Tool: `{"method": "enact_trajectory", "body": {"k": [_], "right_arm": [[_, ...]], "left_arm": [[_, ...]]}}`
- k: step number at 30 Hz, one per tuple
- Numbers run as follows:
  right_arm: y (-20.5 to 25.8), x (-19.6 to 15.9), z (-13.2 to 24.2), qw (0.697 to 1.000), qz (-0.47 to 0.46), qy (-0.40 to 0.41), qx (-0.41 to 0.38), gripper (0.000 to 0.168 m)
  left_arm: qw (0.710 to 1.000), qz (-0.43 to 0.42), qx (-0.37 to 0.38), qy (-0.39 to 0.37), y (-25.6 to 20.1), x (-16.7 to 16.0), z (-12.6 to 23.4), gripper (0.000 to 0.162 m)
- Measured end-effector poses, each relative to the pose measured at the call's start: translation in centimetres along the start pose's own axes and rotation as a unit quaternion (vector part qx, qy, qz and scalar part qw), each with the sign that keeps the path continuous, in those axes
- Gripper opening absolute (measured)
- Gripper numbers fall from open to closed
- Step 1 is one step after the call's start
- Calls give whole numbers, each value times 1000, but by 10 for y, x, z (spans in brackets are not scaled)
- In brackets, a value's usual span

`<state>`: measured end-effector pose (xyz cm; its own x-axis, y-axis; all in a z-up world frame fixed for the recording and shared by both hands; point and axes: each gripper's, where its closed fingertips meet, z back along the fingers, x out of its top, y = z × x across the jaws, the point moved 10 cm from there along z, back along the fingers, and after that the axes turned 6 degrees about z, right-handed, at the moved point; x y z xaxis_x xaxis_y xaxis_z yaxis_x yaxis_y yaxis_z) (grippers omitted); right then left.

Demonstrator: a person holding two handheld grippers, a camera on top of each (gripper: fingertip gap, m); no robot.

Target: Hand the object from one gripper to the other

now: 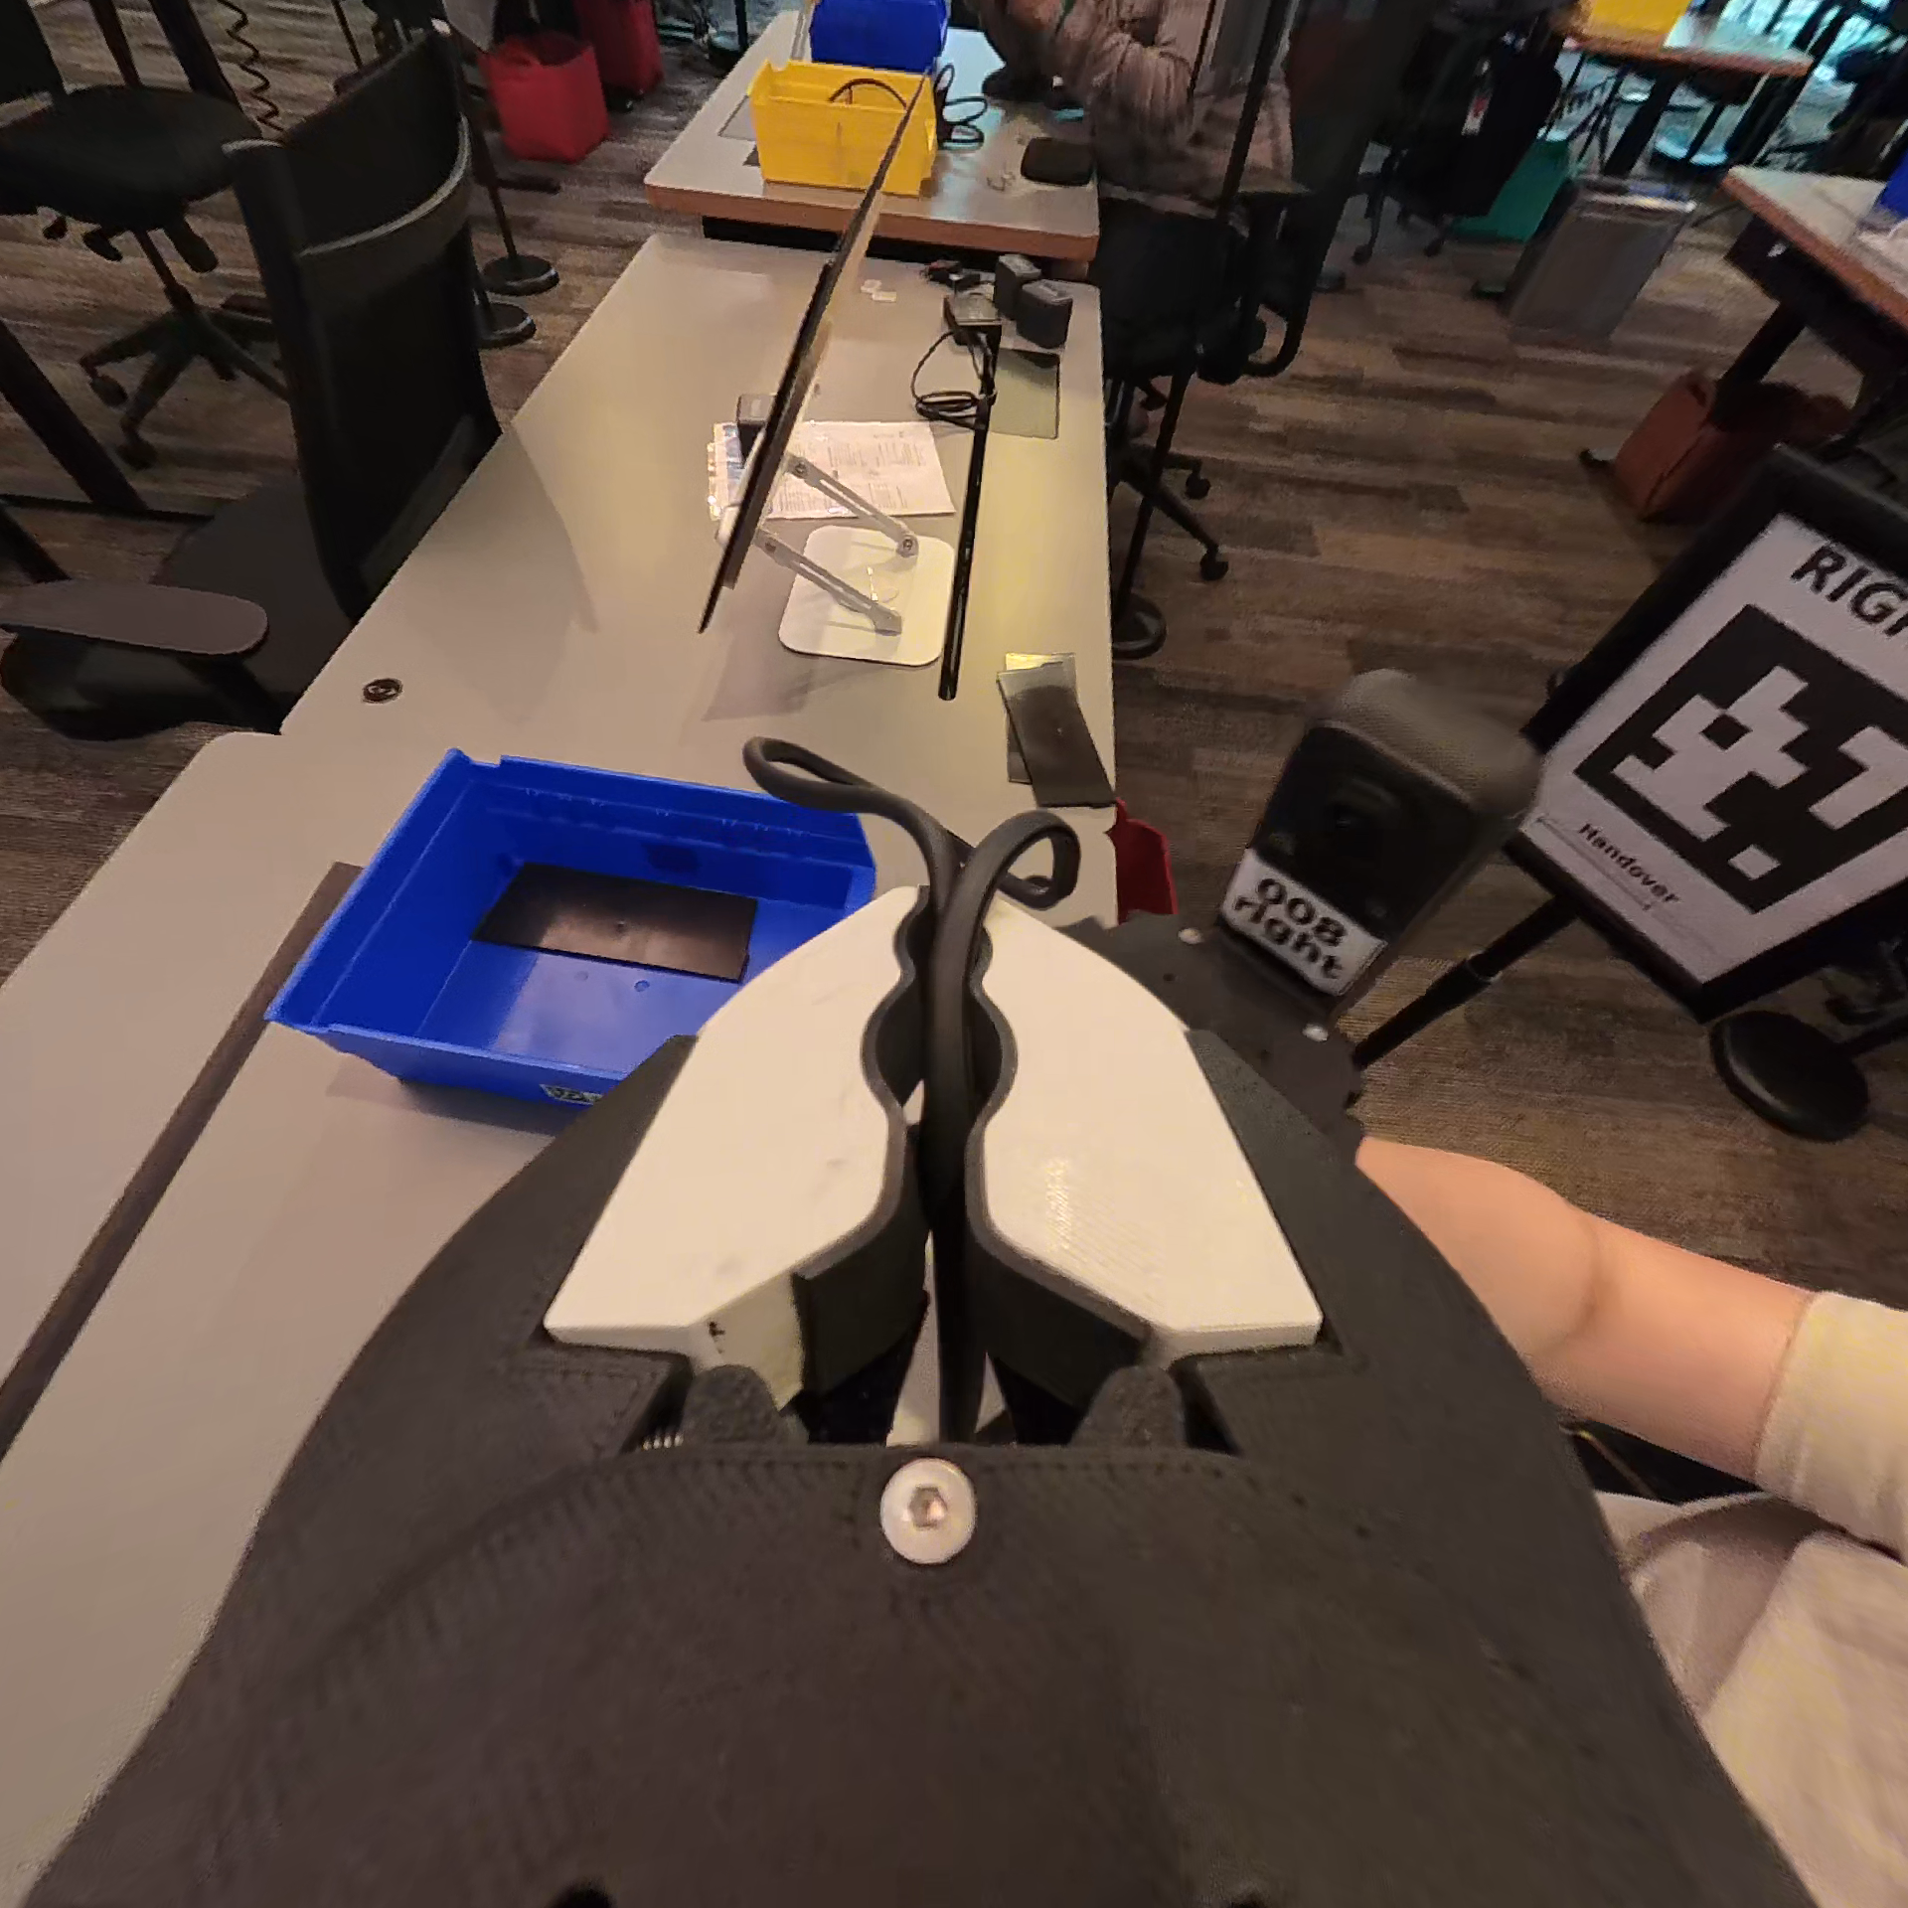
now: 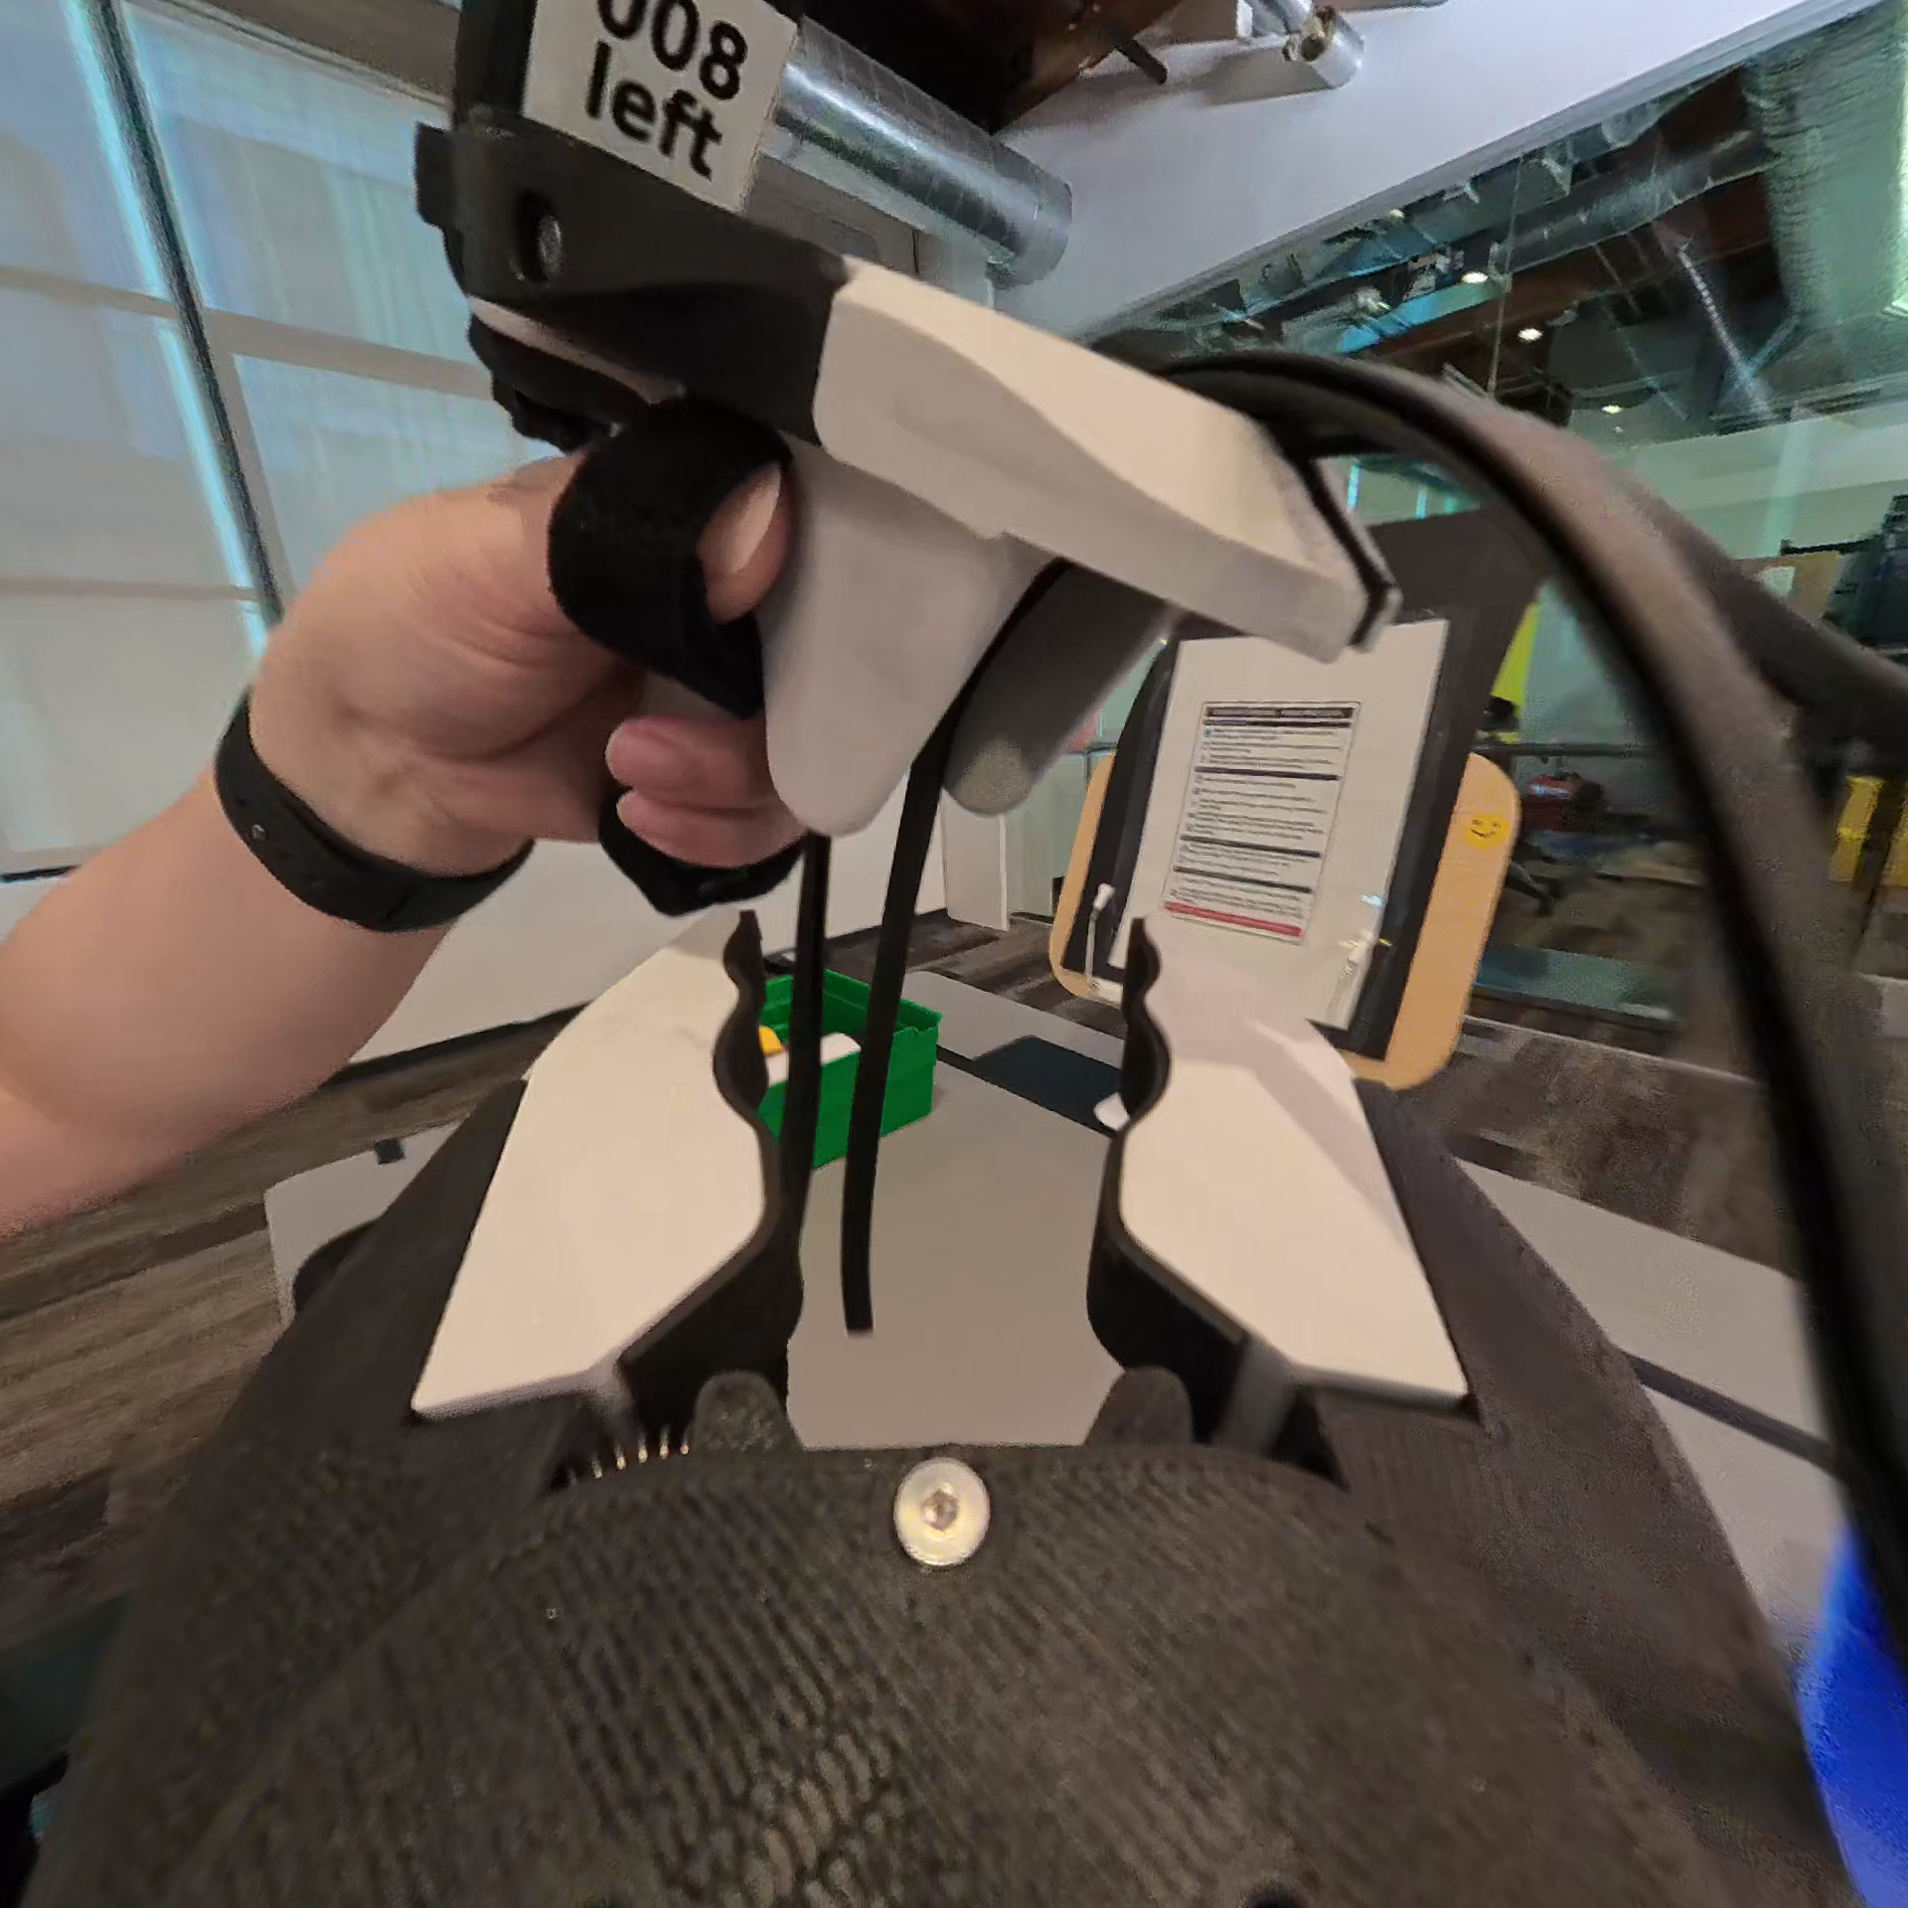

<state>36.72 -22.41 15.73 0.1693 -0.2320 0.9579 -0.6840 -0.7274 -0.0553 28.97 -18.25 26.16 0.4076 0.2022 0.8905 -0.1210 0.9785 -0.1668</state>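
A black cable (image 1: 945, 1032) is pinched between the white fingers of my left gripper (image 1: 945, 919), which is shut on it; loops stick out past the tips. In the right wrist view the left gripper (image 2: 1363, 609) hangs above, held by a hand, with two cable strands (image 2: 867, 1115) hanging down between the fingers of my right gripper (image 2: 934, 981). The right gripper is open, its fingers on either side of the strands and apart from them. A thick loop of cable (image 2: 1704, 723) arcs down the right side. The right gripper's body (image 1: 1373, 826) shows just past and right of the left one.
A blue bin (image 1: 578, 929) sits on the grey table (image 1: 516, 578) to the left, with a tablet on a stand (image 1: 805, 413) behind it. A green bin (image 2: 888, 1063) sits on the table below the right gripper. A marker board (image 1: 1755, 743) stands right. My right fingertips sit around 8 cm from my left ones.
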Motion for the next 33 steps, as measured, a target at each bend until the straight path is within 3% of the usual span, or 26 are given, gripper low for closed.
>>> {"method": "enact_trajectory", "body": {"k": [3,9,15,23,28,33], "right_arm": [[-1,-2,-12,998,-27,-31,56,62],[-1,-5,-13,985,-15,-68,156,8],[-2,-10,-5,986,6,-53,155,6],[-2,-12,-1,988,93,109,58,5],[5,-16,0,966,161,202,11,5],[12,-15,-2,927,267,262,-17,4]], "left_arm": [[1000,8,-17,8,-1,-2,-3,2],[998,7,-55,42,-5,-6,-5,2],[995,-29,-88,38,-9,-8,3,2],[993,-69,-99,12,2,-34,23,4],[990,-84,-103,-47,19,-60,37,5],[984,-35,-146,-98,36,-88,50,6]]}}
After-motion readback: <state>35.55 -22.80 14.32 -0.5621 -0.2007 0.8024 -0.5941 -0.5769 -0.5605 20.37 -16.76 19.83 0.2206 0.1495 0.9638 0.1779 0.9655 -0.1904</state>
